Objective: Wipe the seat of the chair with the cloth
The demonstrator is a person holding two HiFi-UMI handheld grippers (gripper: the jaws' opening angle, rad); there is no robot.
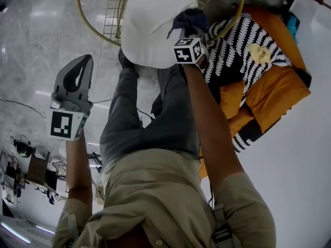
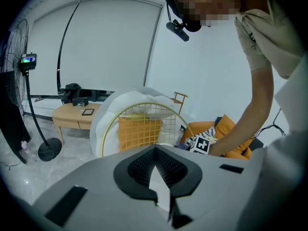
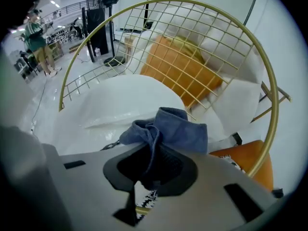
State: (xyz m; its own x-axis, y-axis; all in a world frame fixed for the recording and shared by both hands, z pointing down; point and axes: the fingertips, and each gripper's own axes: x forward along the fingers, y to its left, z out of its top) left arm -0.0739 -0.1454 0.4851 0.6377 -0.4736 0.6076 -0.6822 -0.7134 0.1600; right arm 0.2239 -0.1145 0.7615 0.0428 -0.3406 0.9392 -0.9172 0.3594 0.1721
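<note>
The chair has a round gold wire frame [image 3: 192, 37] and a white seat cushion [image 1: 150, 25], also seen in the right gripper view [image 3: 106, 112]. A dark blue cloth [image 3: 168, 131] is bunched in my right gripper [image 3: 154, 148], which is shut on it. In the head view the cloth [image 1: 190, 18] rests on the right edge of the cushion, ahead of the right gripper [image 1: 189, 35]. My left gripper [image 1: 84, 61] hangs over the floor left of the chair, with its jaws together and nothing held. The left gripper view shows its jaws [image 2: 155, 149] pointing toward the chair back [image 2: 139, 124].
An orange seat [image 1: 274, 87] with a black-and-white striped pillow [image 1: 243, 56] lies right of the chair. An orange pillow [image 3: 178, 71] leans in the chair back. My legs [image 1: 150, 112] stand close to the chair. A floor fan [image 2: 29, 81] and a low wooden table [image 2: 72, 114] stand behind.
</note>
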